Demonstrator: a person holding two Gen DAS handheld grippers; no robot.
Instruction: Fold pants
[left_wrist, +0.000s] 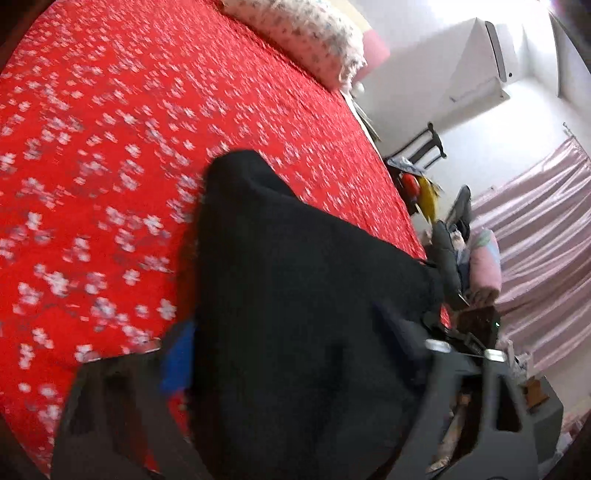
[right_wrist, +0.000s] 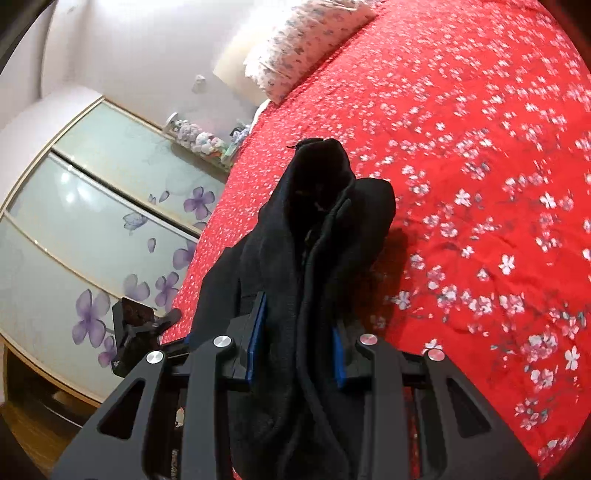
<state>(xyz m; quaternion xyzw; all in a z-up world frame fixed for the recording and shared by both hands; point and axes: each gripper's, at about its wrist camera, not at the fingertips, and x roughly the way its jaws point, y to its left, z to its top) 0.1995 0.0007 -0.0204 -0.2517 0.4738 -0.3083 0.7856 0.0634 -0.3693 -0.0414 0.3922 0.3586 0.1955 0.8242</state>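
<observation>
The black pants (left_wrist: 295, 295) hang bunched over my left gripper (left_wrist: 288, 362), which is shut on them; the cloth covers most of its blue-padded fingers (left_wrist: 181, 354). In the right wrist view the black pants (right_wrist: 317, 229) are clamped between the blue pads (right_wrist: 258, 332) of my right gripper (right_wrist: 299, 343), which is shut on them. The pants are lifted above the red flowered bedspread (left_wrist: 110, 147), which also shows in the right wrist view (right_wrist: 480, 184). The left view is blurred.
A flowered pillow (left_wrist: 306, 33) lies at the head of the bed, also in the right wrist view (right_wrist: 306, 40). A wardrobe with sliding glass doors (right_wrist: 92, 206) stands beside the bed. Pink curtains (left_wrist: 546, 236), an air conditioner (left_wrist: 487, 66) and a cluttered chair (left_wrist: 443, 206) stand on the other side.
</observation>
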